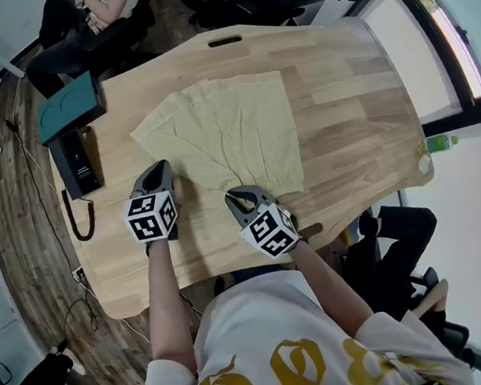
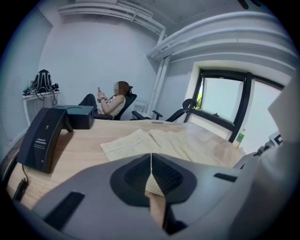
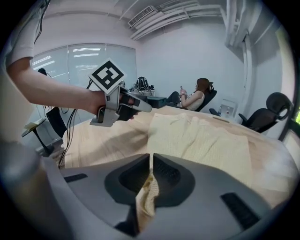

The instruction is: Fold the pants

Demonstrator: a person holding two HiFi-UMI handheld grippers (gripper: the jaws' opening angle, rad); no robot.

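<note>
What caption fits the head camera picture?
Left gripper and right gripper each pinch the near edge of yellow pants on a wooden table.

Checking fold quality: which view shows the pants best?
The head view: nearly the whole pants lie spread on the table. Both gripper views see them low and foreshortened, a pinched edge between shut jaws.

One pale yellow knitted pants (image 1: 230,133), one light wooden worktop (image 1: 341,91), one teal box (image 1: 69,105), one green bottle (image 1: 440,142), two grey grippers: left gripper (image 1: 161,168), right gripper (image 1: 239,198).

Left gripper (image 1: 159,168) and right gripper (image 1: 239,198) angle downward side by side, fingers (image 2: 133,177) pinched on pants (image 1: 234,128).
</note>
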